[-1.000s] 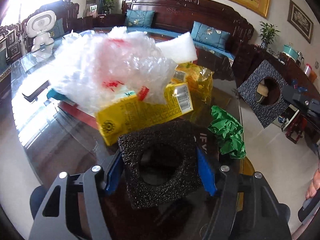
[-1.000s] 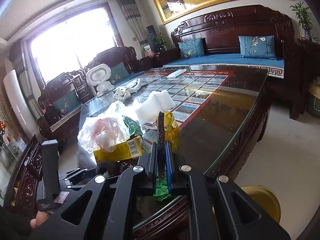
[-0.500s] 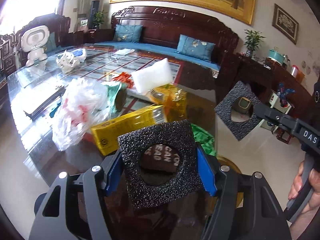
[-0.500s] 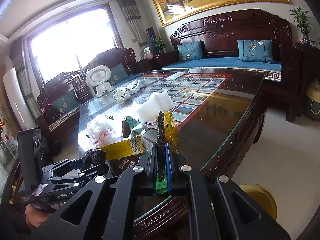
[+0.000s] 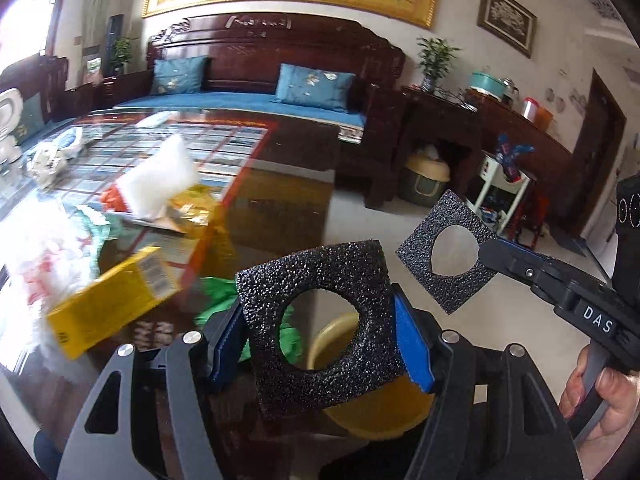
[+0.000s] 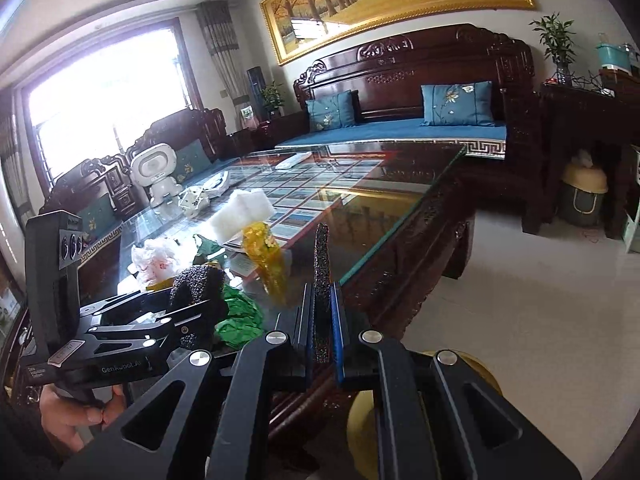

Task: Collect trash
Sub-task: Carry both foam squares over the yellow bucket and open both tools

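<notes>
We hold two black foam squares, each with a round hole, beyond the near edge of the glass-topped table. Our left gripper clamps the thicker foam piece across its sides; our right gripper is closed tight on the thin foam sheet, seen edge-on. A yellow bin stands on the floor below them. A yellow carton, crumpled green paper, white plastic bag and white foam block lie near the table's near edge.

Left tongs clamp black foam square; yellow bin below.
</notes>
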The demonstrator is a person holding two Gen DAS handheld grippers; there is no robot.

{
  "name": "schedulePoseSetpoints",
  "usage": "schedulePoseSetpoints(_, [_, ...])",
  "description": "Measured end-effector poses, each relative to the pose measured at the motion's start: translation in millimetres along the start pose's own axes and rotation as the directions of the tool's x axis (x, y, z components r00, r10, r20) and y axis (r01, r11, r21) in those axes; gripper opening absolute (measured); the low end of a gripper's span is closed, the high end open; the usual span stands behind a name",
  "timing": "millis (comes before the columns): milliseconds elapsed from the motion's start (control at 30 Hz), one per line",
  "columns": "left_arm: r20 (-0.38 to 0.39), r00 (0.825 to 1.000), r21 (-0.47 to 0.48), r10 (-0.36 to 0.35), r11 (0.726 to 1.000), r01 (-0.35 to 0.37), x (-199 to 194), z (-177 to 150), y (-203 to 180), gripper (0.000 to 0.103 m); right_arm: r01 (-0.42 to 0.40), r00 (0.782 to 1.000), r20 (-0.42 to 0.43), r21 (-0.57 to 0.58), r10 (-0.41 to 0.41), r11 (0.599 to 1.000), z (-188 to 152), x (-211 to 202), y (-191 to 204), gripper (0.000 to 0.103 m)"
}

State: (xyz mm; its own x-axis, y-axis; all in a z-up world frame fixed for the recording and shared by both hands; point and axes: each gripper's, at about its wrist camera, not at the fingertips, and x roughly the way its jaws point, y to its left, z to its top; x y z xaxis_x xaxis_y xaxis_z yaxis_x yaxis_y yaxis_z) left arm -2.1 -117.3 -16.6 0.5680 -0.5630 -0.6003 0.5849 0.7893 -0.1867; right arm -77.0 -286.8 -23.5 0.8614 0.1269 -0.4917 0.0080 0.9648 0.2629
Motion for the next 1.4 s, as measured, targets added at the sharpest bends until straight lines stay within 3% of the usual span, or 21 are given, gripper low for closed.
schedulePoseSetpoints(200, [-0.077, 0.993, 0.045, -0.086, 0.995, 0.090, 42.6, 0.8, -48.9, 0.067, 0.095, 0.995, -0.037, 0.030, -0.094, 0.995, -19.7, -16.9, -38.5, 0.008])
schedulePoseSetpoints(467, [-0.214, 0.965, 0.028, -0.154, 0.986, 0.164, 106.6, -15.3, -88.0, 0.067, 0.169, 0.982, -0.096, 0.093, -0.160, 0.981, -42.9, -12.5, -85.6, 0.008])
schedulePoseSetpoints(633, [-0.276, 0.953, 0.043, -0.123, 0.989, 0.140, 138.6, -27.8, -95.9, 0.067, 0.164, 0.980, -0.135, 0.113, -0.148, 0.980, -50.4, 5.1, -102.8, 0.008])
schedulePoseSetpoints(733, [-0.327, 0.937, 0.029, -0.124, 0.990, 0.141, 156.6, -34.5, -94.4, 0.070, 0.160, 0.979, -0.146, 0.124, -0.141, 0.979, -52.3, 15.4, -108.9, 0.008])
schedulePoseSetpoints(800, [-0.353, 0.928, 0.028, -0.120, 0.990, 0.139, 168.5, -36.9, -94.1, 0.079, 0.161, 0.978, -0.152, 0.130, -0.141, 0.978, -54.6, 20.3, -113.0, 0.008])
schedulePoseSetpoints(900, [-0.361, 0.926, 0.039, -0.105, 0.991, 0.128, 176.9, -38.7, -93.9, 0.088, 0.164, 0.976, -0.169, 0.141, -0.140, 0.976, -58.0, 26.7, -117.7, 0.008])
schedulePoseSetpoints(1167, [-0.353, 0.933, 0.057, -0.075, 0.993, 0.102, 185.3, -41.2, -89.3, 0.089, 0.161, 0.961, -0.247, 0.144, -0.122, 0.976, -65.4, 47.0, -119.7, 0.008])
schedulePoseSetpoints(1200, [-0.359, 0.931, 0.057, -0.073, 0.993, 0.100, 186.2, -41.0, -88.5, 0.089, 0.156, 0.960, -0.255, 0.133, -0.118, 0.979, -65.7, 49.2, -117.6, 0.011])
schedulePoseSetpoints(1233, [-0.364, 0.929, 0.054, -0.073, 0.994, 0.099, 185.6, -40.5, -87.7, 0.089, 0.152, 0.958, -0.261, 0.123, -0.116, 0.981, -67.2, 50.7, -116.5, 0.027])
schedulePoseSetpoints(1300, [-0.367, 0.928, 0.054, -0.069, 0.994, 0.095, 185.4, -41.1, -86.9, 0.089, 0.157, 0.958, -0.257, 0.110, -0.125, 0.981, -66.6, 52.0, -113.6, 0.042])
schedulePoseSetpoints(1400, [-0.364, 0.929, 0.054, -0.063, 0.995, 0.088, 184.2, -40.6, -85.0, 0.089, 0.162, 0.957, -0.258, 0.108, -0.129, 0.981, -66.2, 52.3, -111.3, 0.042])
